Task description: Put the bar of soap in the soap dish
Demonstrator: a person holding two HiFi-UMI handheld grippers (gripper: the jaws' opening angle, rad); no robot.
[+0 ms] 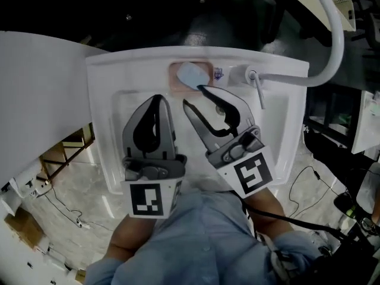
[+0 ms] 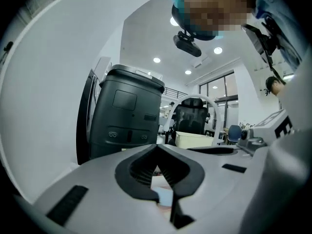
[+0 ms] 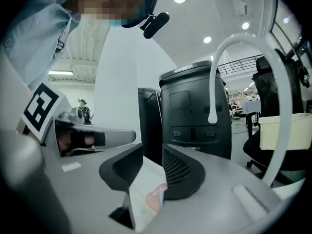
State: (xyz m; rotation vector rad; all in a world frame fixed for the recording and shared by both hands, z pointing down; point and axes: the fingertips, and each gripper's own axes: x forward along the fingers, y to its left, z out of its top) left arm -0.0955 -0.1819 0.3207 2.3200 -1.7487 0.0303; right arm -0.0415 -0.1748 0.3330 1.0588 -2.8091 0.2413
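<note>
Soap (image 1: 191, 74) lies in dish (image 1: 176, 85); job looks done. My right gripper (image 1: 193, 97) stands apart, empty; left gripper (image 1: 158, 98) closed, empty.

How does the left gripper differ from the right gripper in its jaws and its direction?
The grey left gripper has its jaws together; the grey right gripper has them apart. The left gripper points along the white sink basin, while the right gripper slants toward the pinkish soap dish, one tip beside the pale blue soap bar in it. Both carry a marker cube and hold nothing.
</note>
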